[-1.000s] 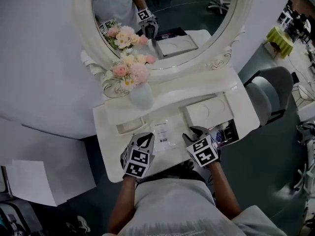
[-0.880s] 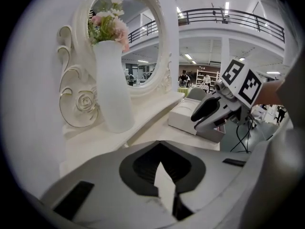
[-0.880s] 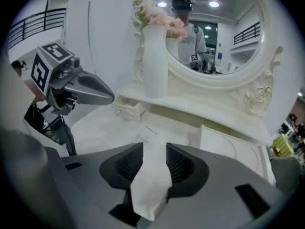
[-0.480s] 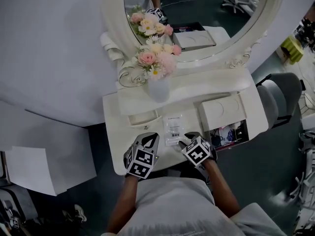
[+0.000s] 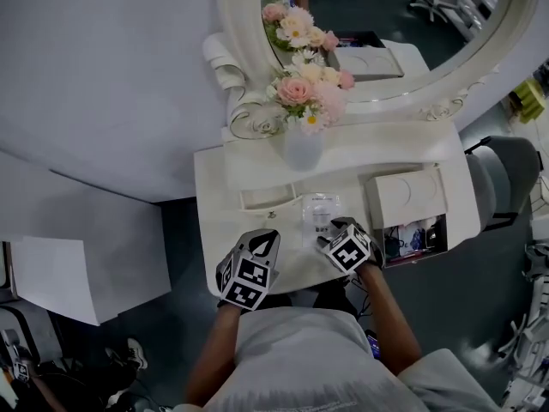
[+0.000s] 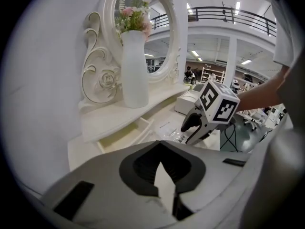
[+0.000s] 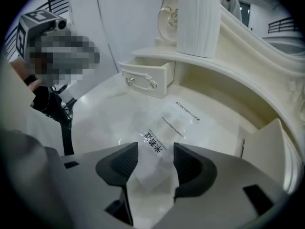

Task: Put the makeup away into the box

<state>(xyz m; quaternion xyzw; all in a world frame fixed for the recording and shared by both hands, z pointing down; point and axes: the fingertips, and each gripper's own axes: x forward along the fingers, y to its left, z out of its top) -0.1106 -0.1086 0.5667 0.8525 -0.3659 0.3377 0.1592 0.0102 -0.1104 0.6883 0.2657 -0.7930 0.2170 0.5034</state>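
A clear plastic makeup packet [image 5: 319, 215] with black print lies flat on the white dressing table [image 5: 214, 196]. My right gripper [image 5: 333, 234] points steeply down at the packet's near end. Its jaws have just been opening; in the right gripper view the packet [image 7: 153, 149] lies between the open jaws [image 7: 155, 163], and the pads do not press on it. My left gripper [image 5: 266, 237] is shut and empty over the table's front edge, to the left of the packet [image 6: 172, 131]. The white box [image 5: 406, 196] stands at the right, with several small items in its dark open part [image 5: 416, 235].
A white vase [image 5: 302, 148] of pink flowers stands on the raised shelf under the oval mirror [image 5: 386, 24]. A small drawer [image 7: 145, 78] is pulled open left of the packet. A grey chair [image 5: 506, 178] stands right of the table.
My right gripper has moved left from beside the box and come down over the packet's near end. The left gripper has shifted a little along the front edge, still shut.
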